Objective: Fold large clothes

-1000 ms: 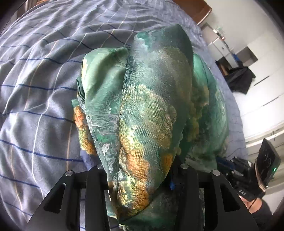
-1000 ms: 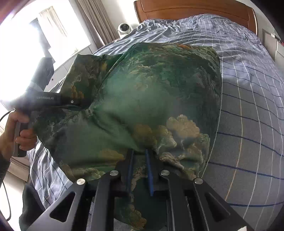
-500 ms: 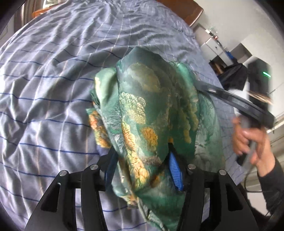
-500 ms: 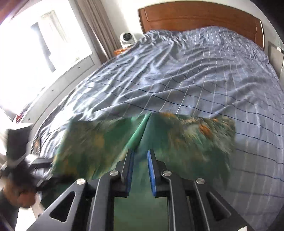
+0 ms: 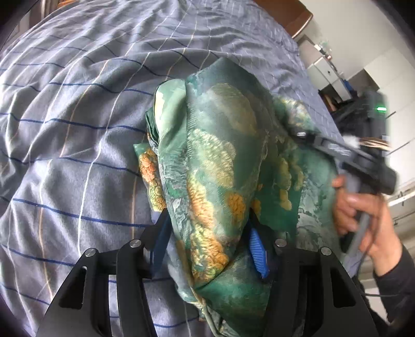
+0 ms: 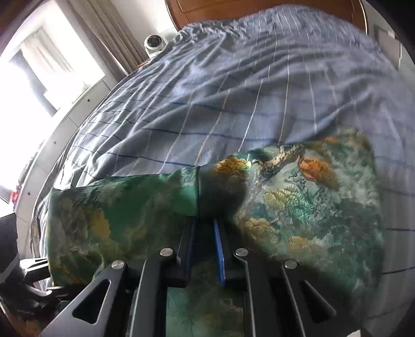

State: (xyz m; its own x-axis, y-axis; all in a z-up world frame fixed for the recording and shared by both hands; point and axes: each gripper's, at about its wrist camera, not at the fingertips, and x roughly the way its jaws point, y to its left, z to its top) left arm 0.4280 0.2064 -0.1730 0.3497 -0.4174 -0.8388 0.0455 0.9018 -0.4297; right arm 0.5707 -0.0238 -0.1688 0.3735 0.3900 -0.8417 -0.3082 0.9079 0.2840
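A green silky garment [image 5: 223,166] with orange and yellow print lies bunched on the bed. In the left wrist view my left gripper [image 5: 207,233] has its jaws apart, with a thick fold of the garment draped between them. The right gripper [image 5: 337,150] shows there at the right, held by a hand, reaching over the cloth. In the right wrist view the garment [image 6: 298,207] lies spread flatter on the bed. My right gripper [image 6: 205,225] stands over it with its jaws a narrow gap apart and the cloth passing under them.
The bed [image 6: 233,90] has a grey-blue checked sheet and a wooden headboard [image 6: 259,7]. A window with curtains [image 6: 52,64] and a white fan [image 6: 154,42] are at the left. White cabinets [image 5: 337,77] stand beyond the bed's right side.
The garment has dropped from a raised bundle onto the bed and spread out. My left jaws have opened around the fold. The right gripper swung over the cloth and now points down at it.
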